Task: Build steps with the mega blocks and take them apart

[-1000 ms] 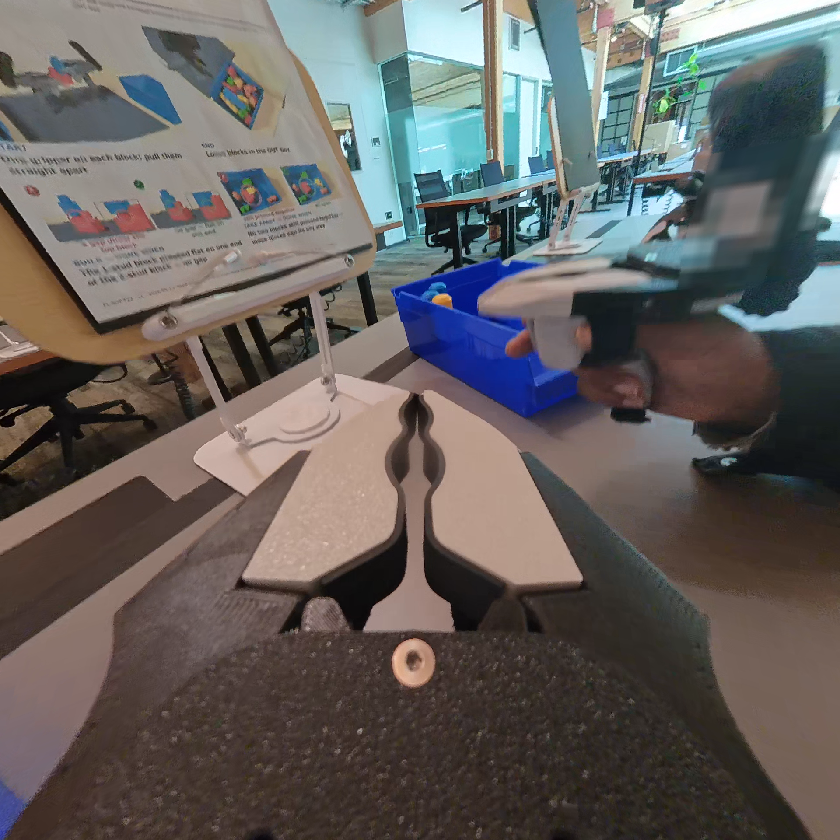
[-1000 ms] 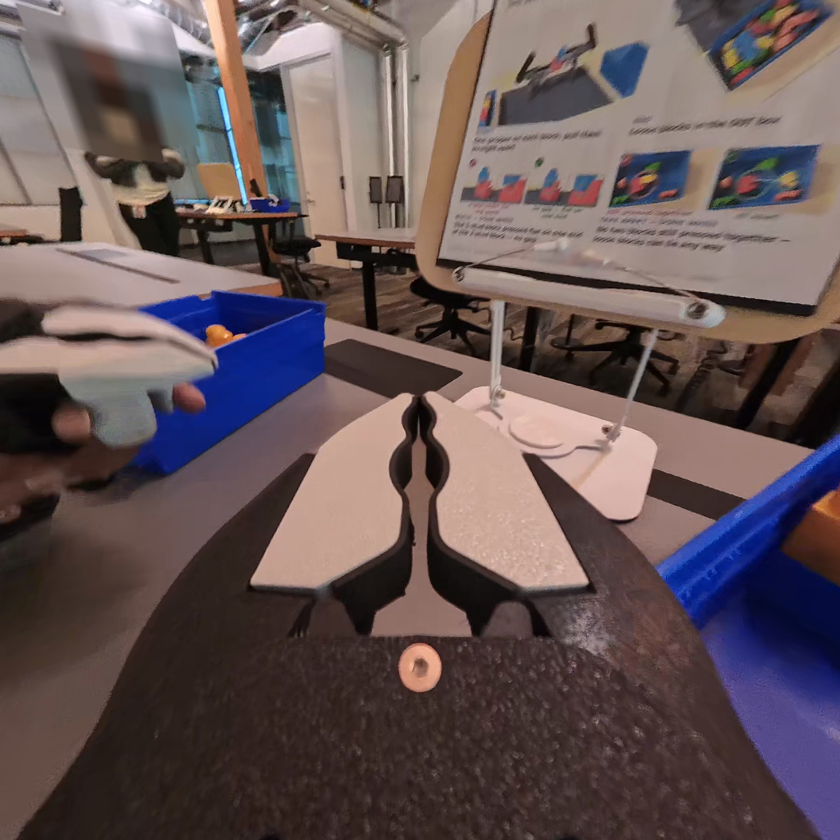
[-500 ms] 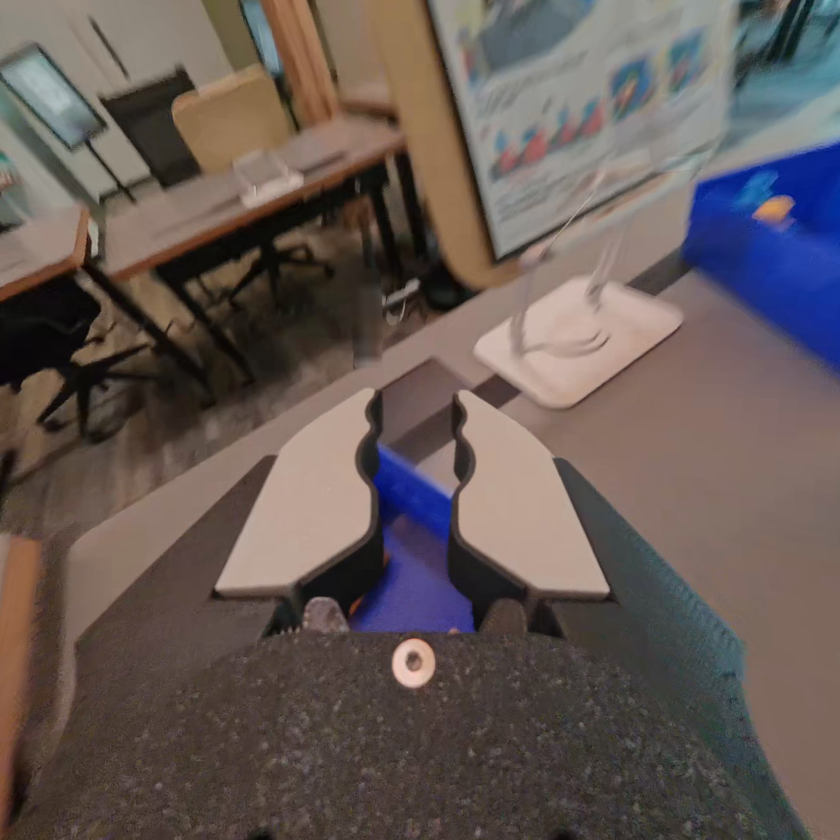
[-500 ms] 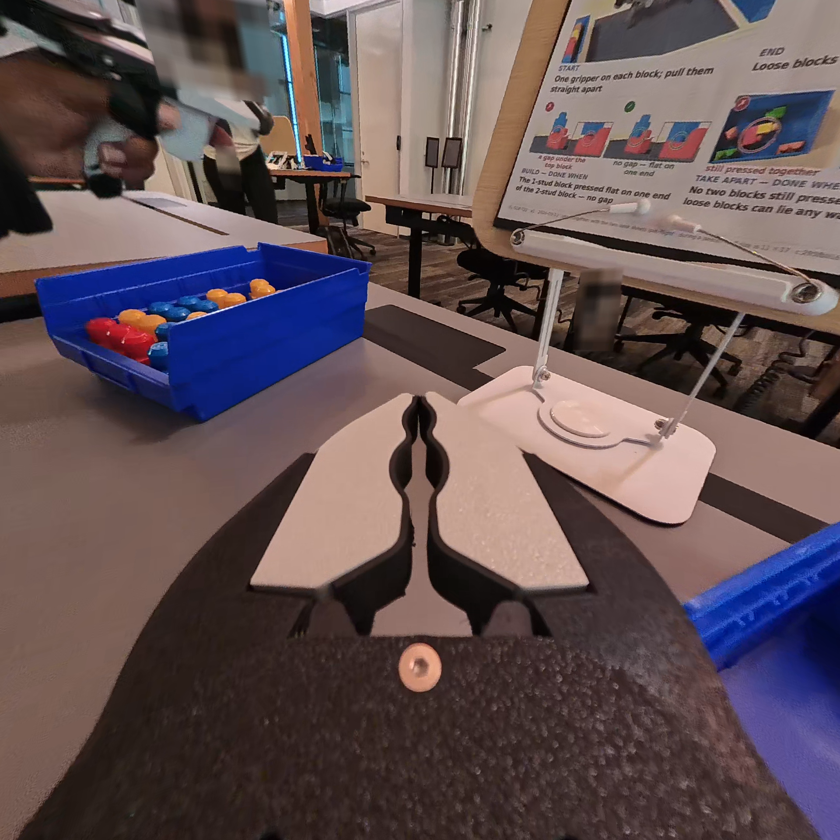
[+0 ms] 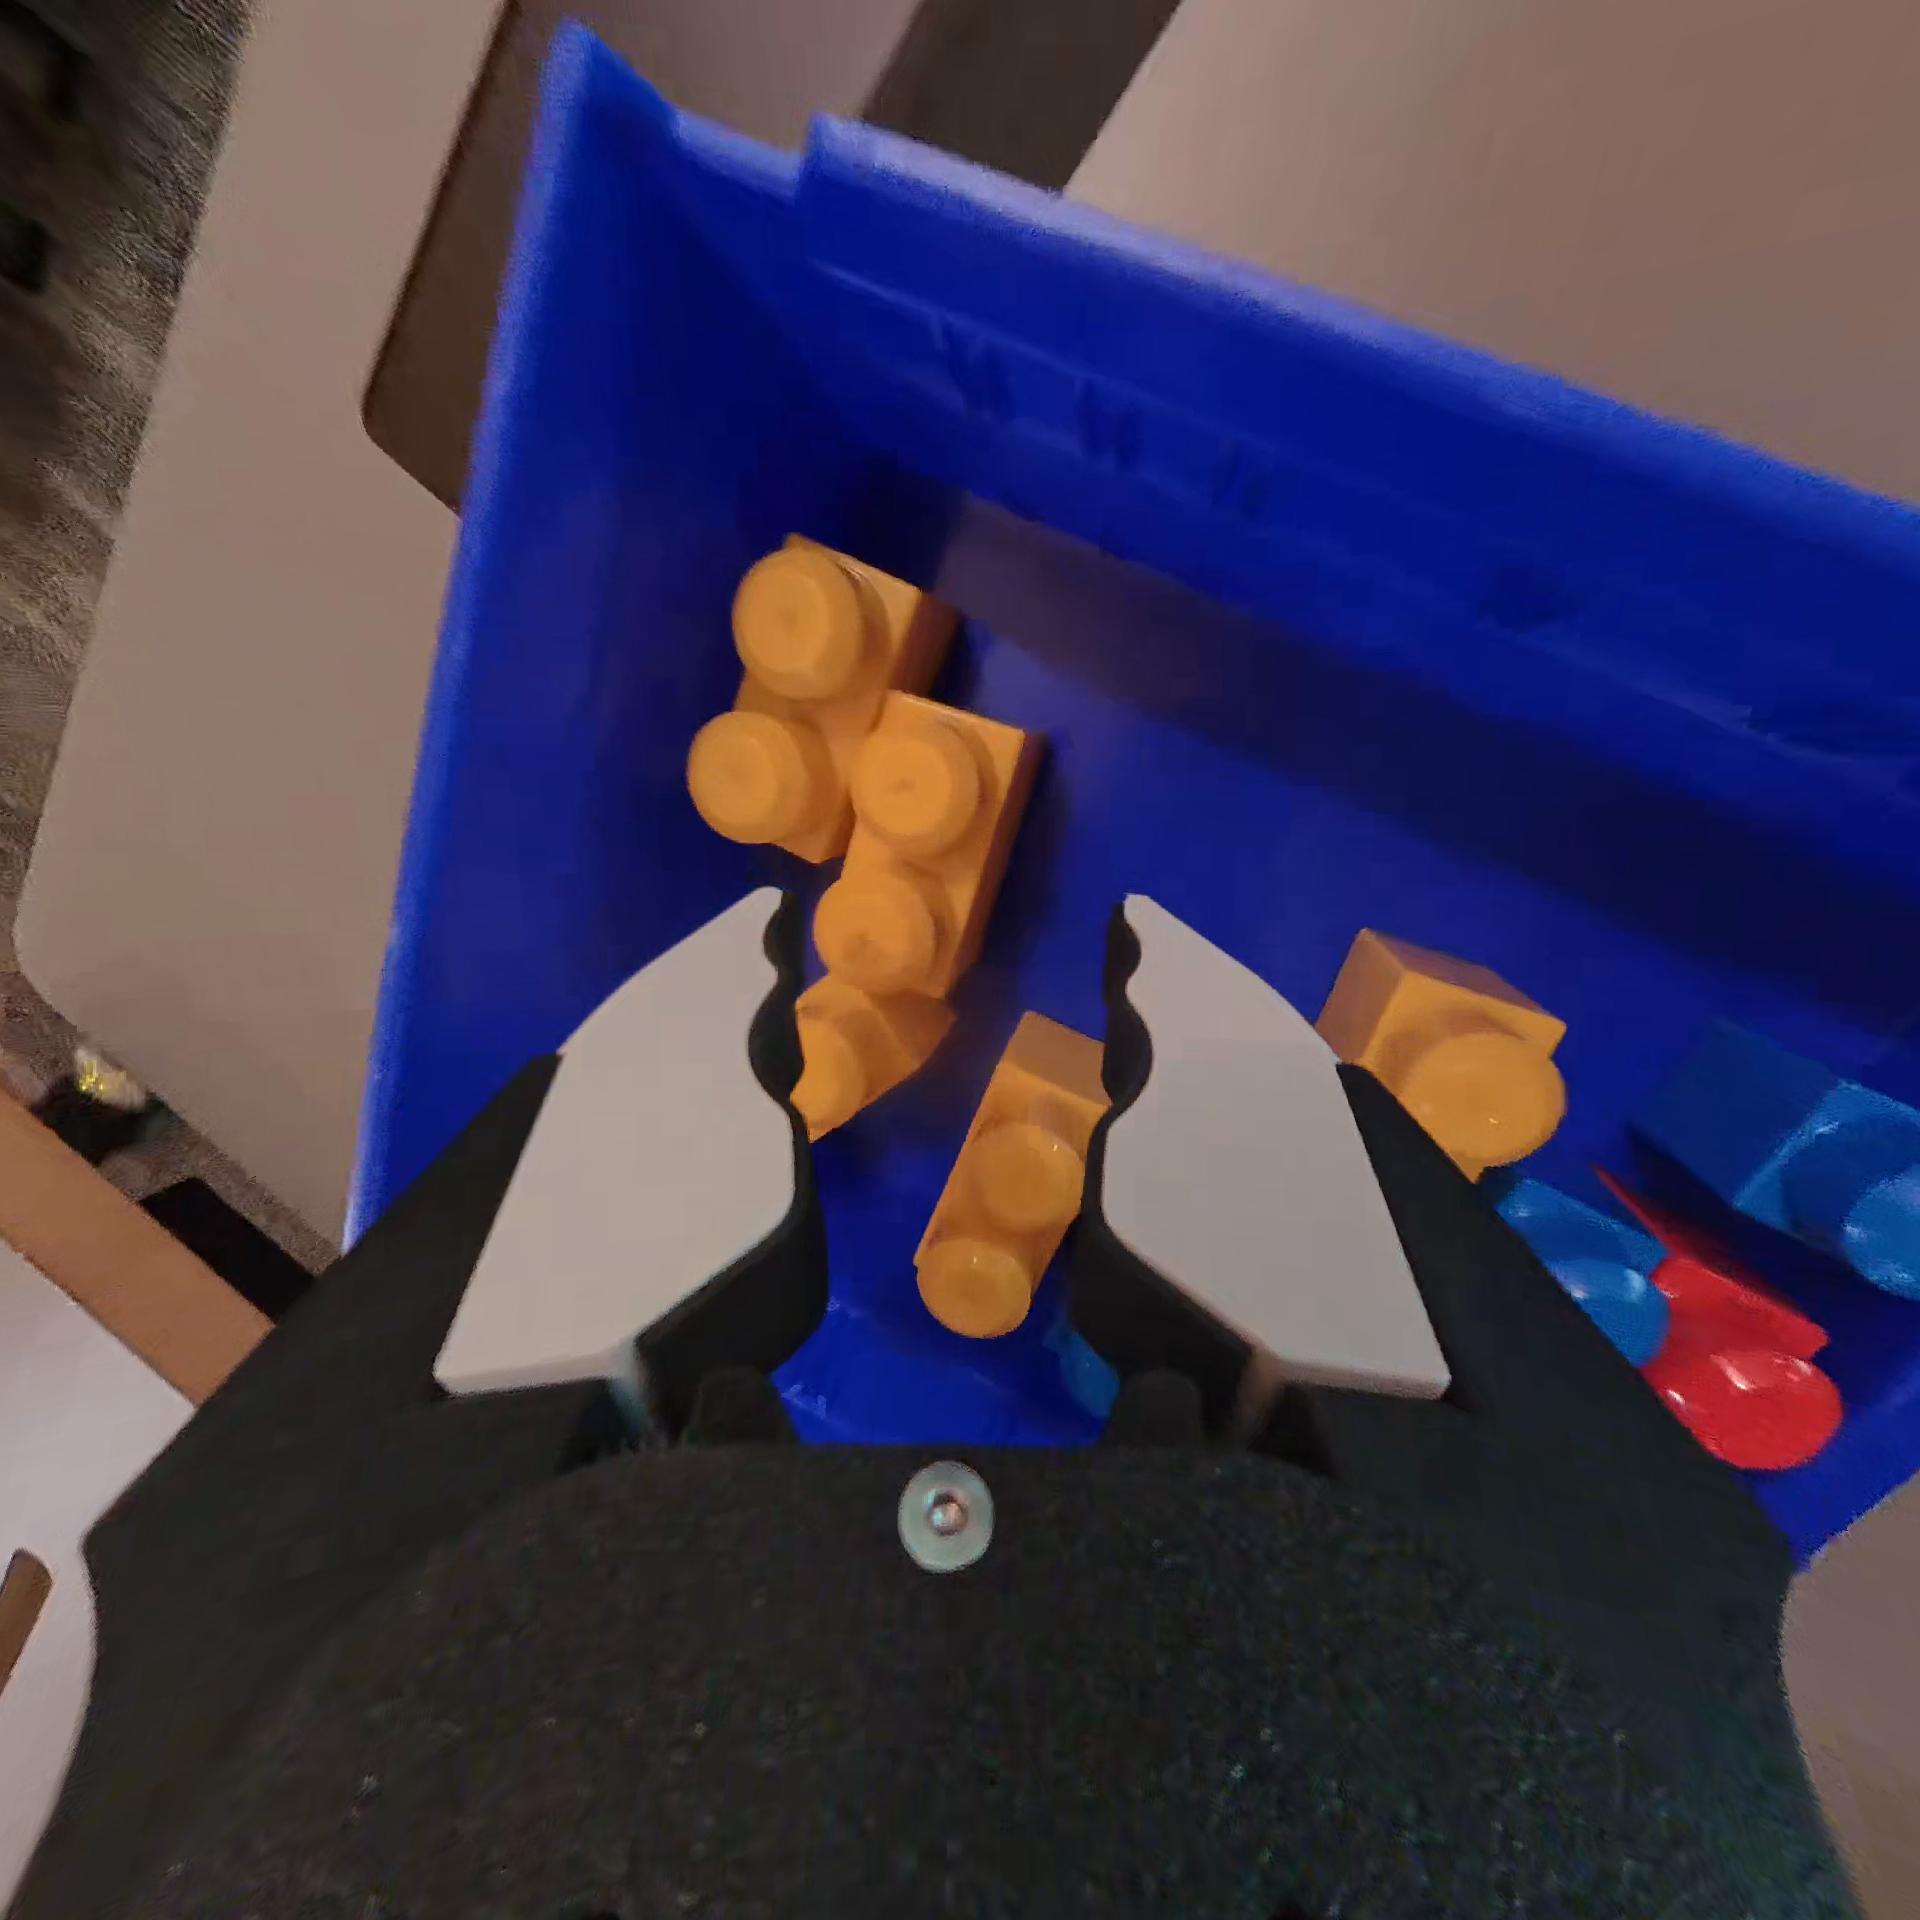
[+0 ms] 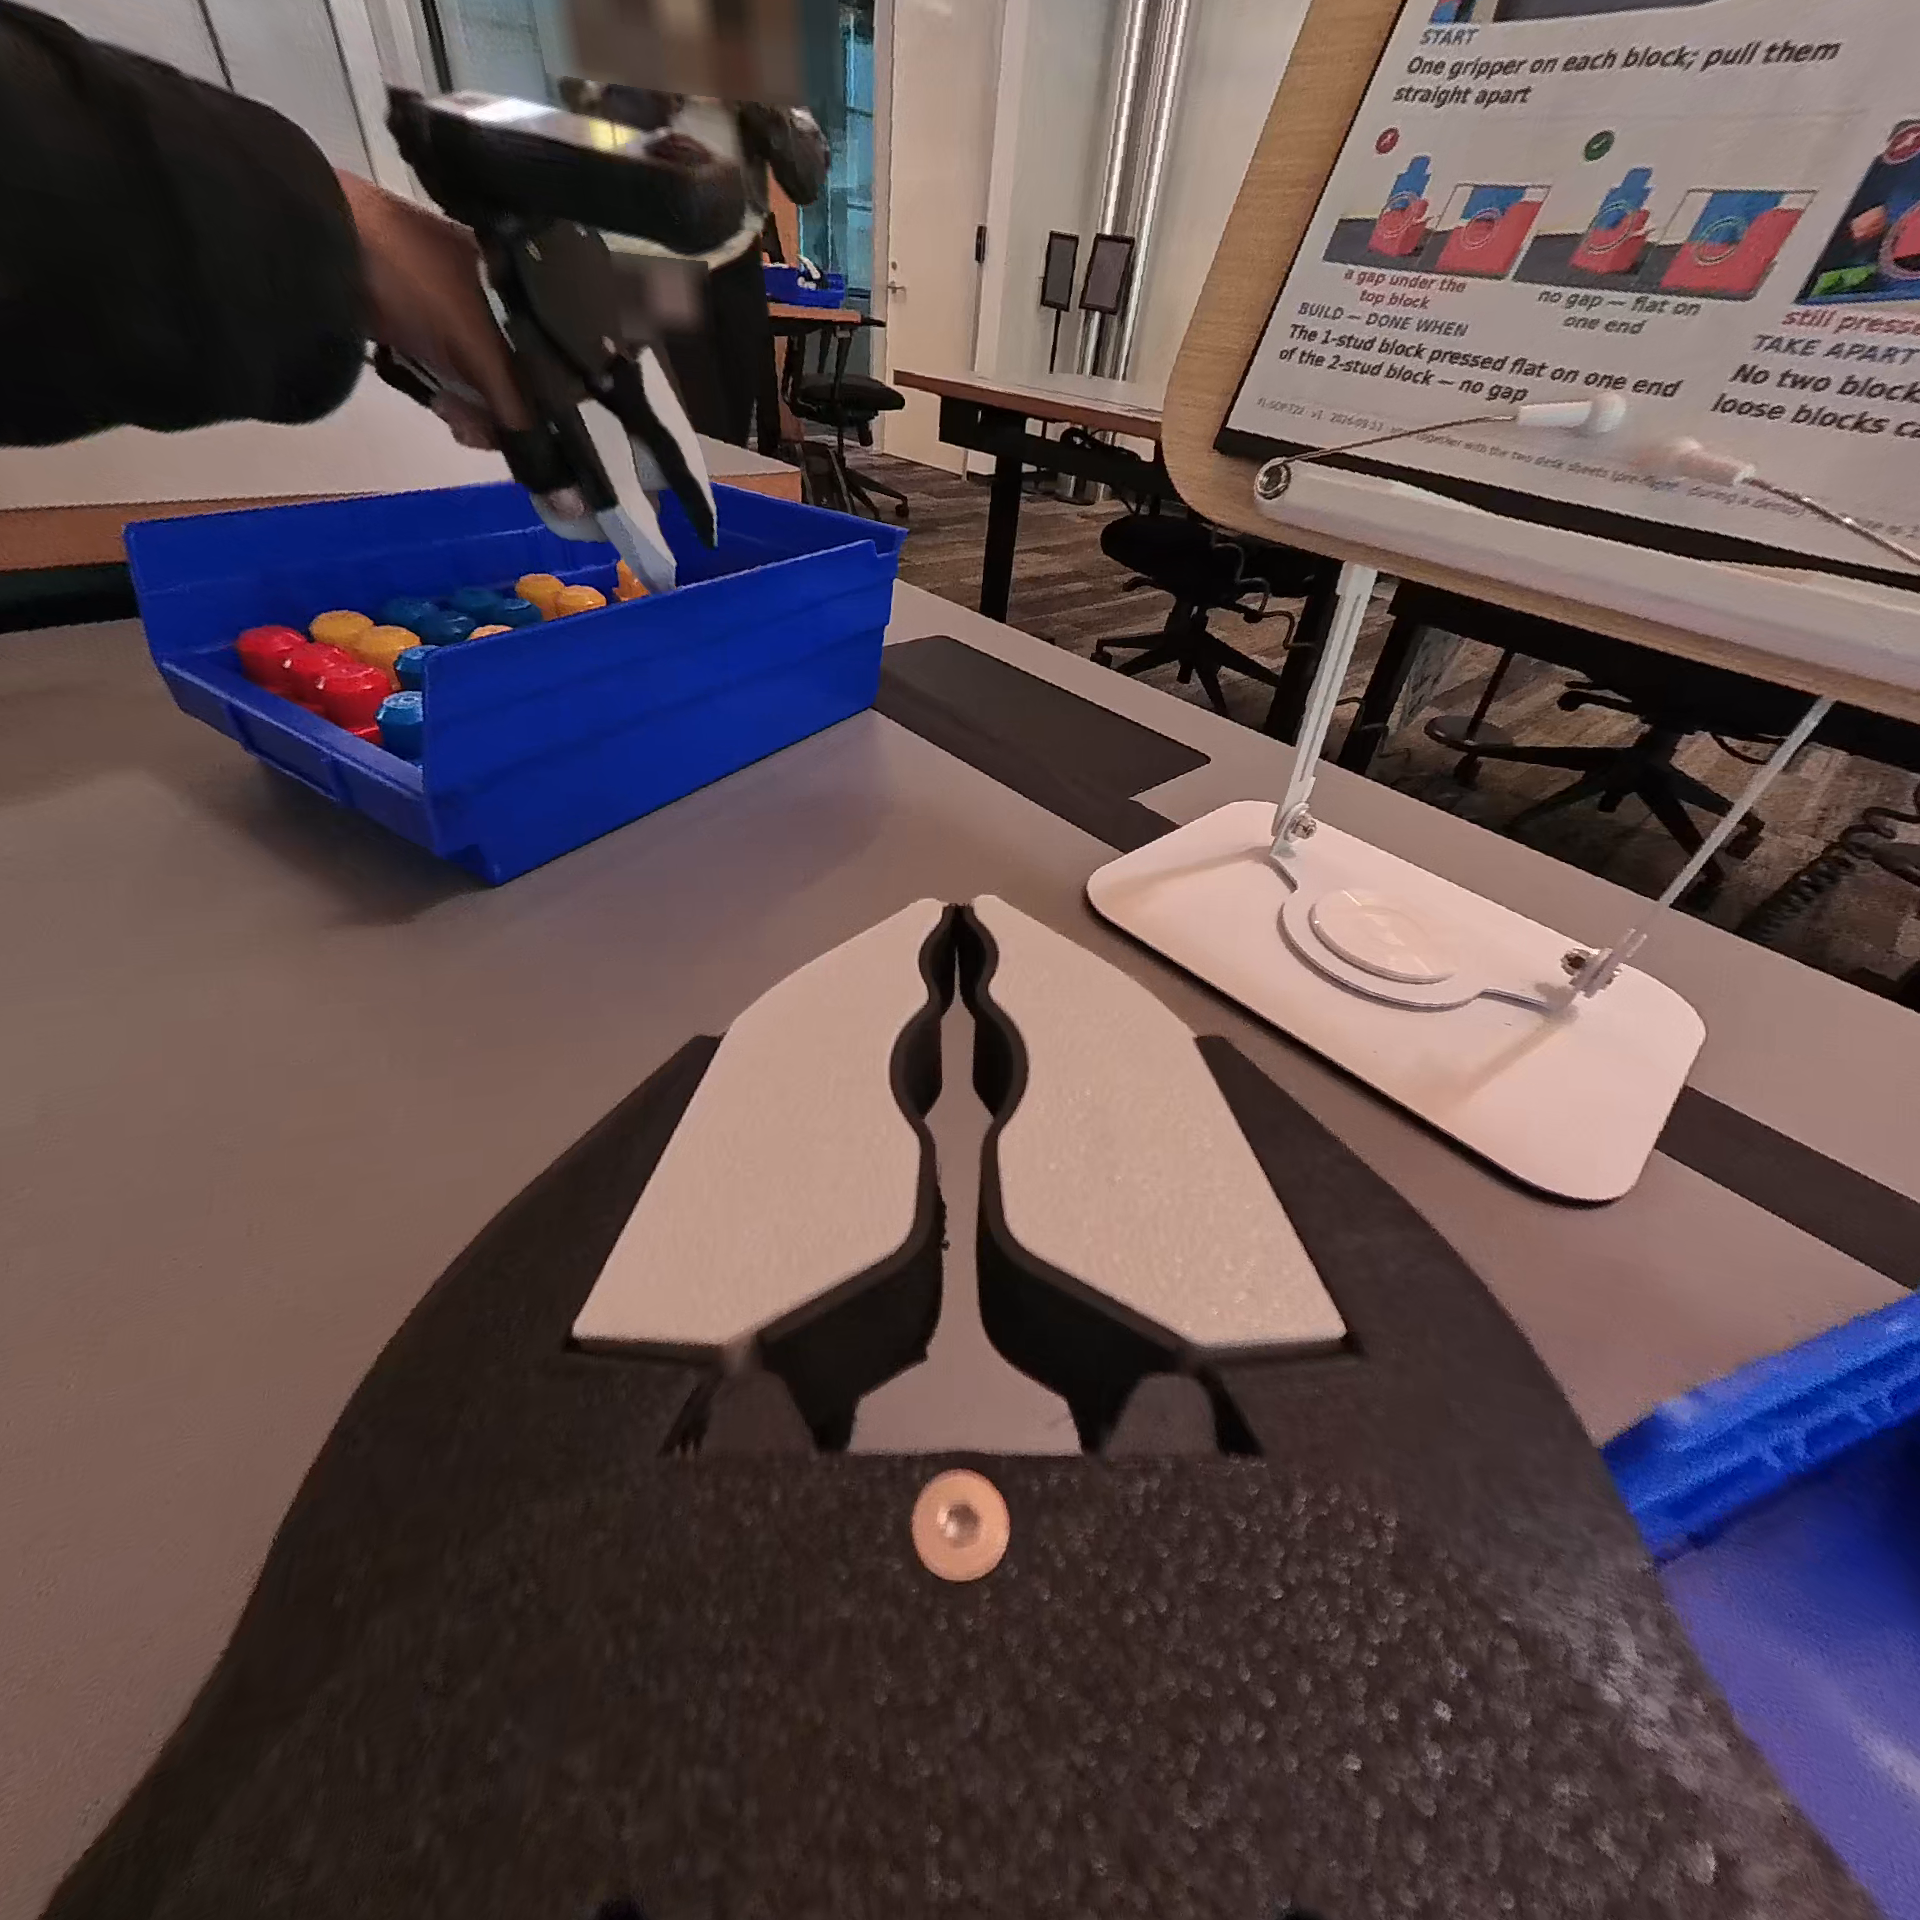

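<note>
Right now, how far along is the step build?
Barely begun. Done: nothing looks assembled; the orange, blue and red blocks lie loose in the blue bin. In hand: the left gripper is open above the bin, an orange two-stud block lying between its fingers, ungripped. The right gripper is shut and empty over the table. Left: grasp, press together, take apart.

blocks [image 5: 909,836] in bin [image 5: 1143,343] | bin on table [image 6: 312,987], left of stand [image 6: 1392,997]
</note>
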Demonstrator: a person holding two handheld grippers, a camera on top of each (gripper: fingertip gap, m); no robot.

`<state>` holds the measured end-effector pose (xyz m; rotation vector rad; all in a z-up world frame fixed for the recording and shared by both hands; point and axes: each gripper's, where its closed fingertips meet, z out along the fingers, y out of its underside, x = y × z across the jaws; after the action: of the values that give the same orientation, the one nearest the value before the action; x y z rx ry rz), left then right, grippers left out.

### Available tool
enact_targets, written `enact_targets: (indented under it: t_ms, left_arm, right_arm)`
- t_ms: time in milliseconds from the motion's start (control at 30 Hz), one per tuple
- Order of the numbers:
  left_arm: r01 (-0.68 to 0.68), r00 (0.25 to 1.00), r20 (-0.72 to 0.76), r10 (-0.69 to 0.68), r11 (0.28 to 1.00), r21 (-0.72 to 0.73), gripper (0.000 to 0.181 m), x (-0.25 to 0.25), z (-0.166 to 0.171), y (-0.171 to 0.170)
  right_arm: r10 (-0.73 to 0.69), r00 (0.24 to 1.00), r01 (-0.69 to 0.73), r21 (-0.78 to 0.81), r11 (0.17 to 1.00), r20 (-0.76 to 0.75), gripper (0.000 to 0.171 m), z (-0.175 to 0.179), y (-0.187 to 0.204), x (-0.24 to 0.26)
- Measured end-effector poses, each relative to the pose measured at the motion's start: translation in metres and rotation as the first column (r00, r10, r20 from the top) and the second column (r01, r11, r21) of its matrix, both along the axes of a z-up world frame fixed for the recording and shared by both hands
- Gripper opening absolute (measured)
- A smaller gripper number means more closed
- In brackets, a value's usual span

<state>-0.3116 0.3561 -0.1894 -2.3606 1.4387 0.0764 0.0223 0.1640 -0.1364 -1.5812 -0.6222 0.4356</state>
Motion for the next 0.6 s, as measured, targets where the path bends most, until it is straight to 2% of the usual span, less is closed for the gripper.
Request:
enact_targets:
  t_ms: [100, 233, 333, 433, 600]
  left_arm:
    - [-0.002, 0.995, -0.101, 0.001, 1.0, -0.009, 0.056, -0.01, -0.017, 0.006]
    - [-0.014, 0.992, -0.126, 0.011, 1.0, -0.027, 0.056, -0.011, -0.034, 0.012]
    - [-0.003, 0.985, -0.17, -0.001, 1.0, -0.021, 0.046, -0.012, -0.044, 0.014]
    - [0.062, 0.978, -0.2, -0.057, 0.998, 0.017, 0.036, -0.008, -0.046, 0.015]
    - [0.098, 0.979, -0.184, -0.085, 0.993, 0.065, 0.035, -0.001, -0.035, 0.011]
  right_arm:
    - [0.018, 1.0, -0.018, -0.015, 1.0, 0.004, 0.0, -0.004, 0.0, -0.004]
    - [0.038, 0.999, -0.037, -0.02, 0.999, 0.029, 0.0, -0.009, -0.001, -0.008]
    - [0.04, 0.999, -0.04, -0.018, 0.999, 0.034, 0.0, -0.009, -0.001, -0.008]
    - [0.04, 0.999, -0.039, -0.025, 0.999, 0.024, 0.0, -0.01, -0.001, -0.007]
    - [0.043, 0.999, -0.043, -0.024, 0.999, 0.027, 0.0, -0.01, -0.001, -0.007]
